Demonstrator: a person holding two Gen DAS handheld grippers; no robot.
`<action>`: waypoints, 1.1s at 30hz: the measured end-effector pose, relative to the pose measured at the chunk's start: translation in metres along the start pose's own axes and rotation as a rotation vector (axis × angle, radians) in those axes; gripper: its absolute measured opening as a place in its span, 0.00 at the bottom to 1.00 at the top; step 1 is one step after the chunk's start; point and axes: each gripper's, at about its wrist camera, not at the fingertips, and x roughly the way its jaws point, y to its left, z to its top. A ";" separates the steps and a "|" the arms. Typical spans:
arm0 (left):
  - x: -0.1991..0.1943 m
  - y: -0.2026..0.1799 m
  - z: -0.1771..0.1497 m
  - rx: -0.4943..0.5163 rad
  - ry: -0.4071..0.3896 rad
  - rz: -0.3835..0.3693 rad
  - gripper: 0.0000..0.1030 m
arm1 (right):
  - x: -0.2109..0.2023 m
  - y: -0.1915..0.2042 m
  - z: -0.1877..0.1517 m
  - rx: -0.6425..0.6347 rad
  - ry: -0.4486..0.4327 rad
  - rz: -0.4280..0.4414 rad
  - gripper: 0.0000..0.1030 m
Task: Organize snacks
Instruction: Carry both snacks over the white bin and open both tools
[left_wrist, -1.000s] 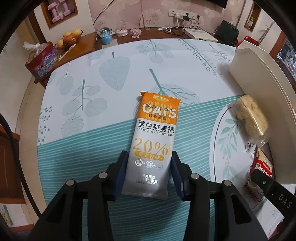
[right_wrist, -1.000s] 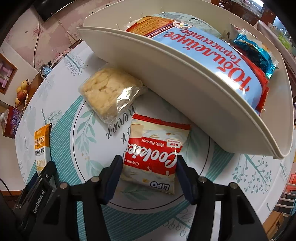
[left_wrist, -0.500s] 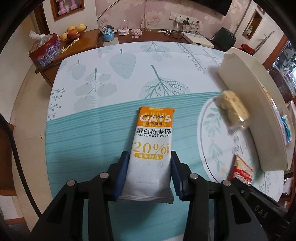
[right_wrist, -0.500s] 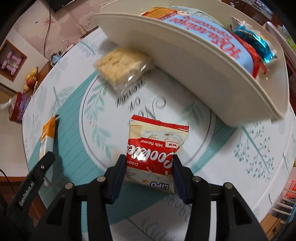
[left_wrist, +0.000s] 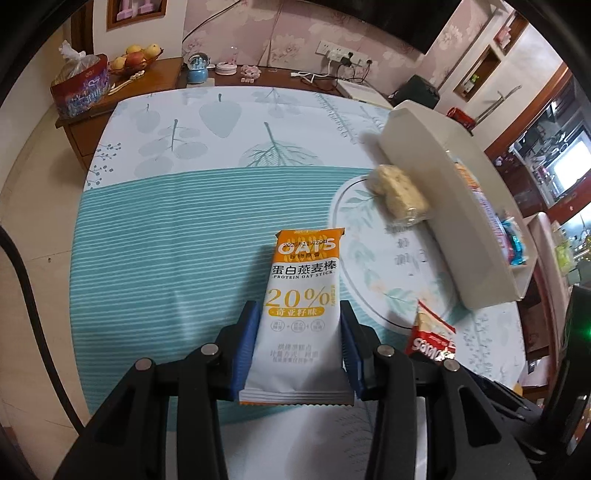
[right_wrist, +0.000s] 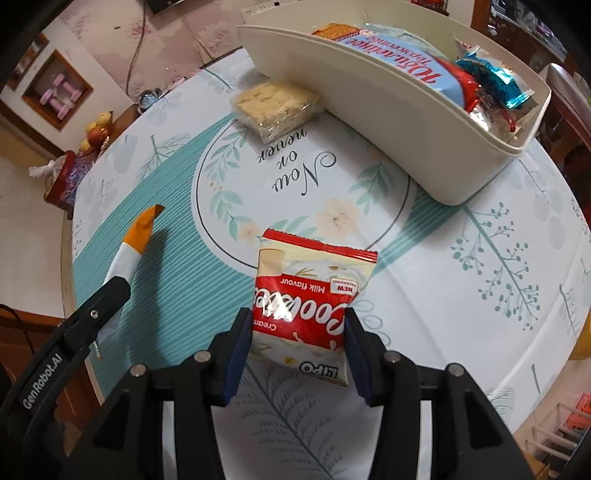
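My left claw (left_wrist: 298, 338) is closed on the oat stick packet (left_wrist: 301, 317), its blue pads pressed against the packet's two long sides near the lower, white end. The packet is lifted above the bench (left_wrist: 184, 229), with its orange end pointing away from me over the teal striped band of the cloth. In the right wrist view the same packet shows edge-on at the left, tilted upward out of the black claw body, with its shadow on the stripes beneath.

My right claw (right_wrist: 298, 345) is closed on the cookie pack (right_wrist: 310, 306), a red and white pouch with "Milk flavour" printed on it, gripped by both side edges at its near end. The pouch hangs above the near rim of the printed circle in the cloth, clear of the surface. From the left wrist view only its red corner shows at the lower right, just beside the left claw.

A cream tub (right_wrist: 388, 110) stands toward the far right edge of the bench. Inside it lie a long blue and red biscuit packet (right_wrist: 417, 70) and a shiny blue wrapped snack (right_wrist: 491, 79) at the right end. A clear-wrapped pale crumbly bar (right_wrist: 275, 101) lies on the bench touching the tub's outer wall at its far left end.

Beyond the bench's far edge a wooden sideboard (left_wrist: 155, 79) carries a fruit bowl (left_wrist: 135, 59) and a red box (left_wrist: 79, 92).
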 end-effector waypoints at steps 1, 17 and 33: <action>-0.003 -0.003 -0.001 -0.001 -0.009 -0.002 0.40 | -0.003 -0.001 -0.001 -0.011 -0.005 0.005 0.47; -0.052 -0.074 0.029 -0.002 -0.148 0.011 0.40 | -0.080 -0.031 -0.006 -0.498 -0.213 0.119 0.47; -0.050 -0.201 0.081 -0.079 -0.299 -0.099 0.40 | -0.125 -0.108 0.075 -0.809 -0.451 0.094 0.47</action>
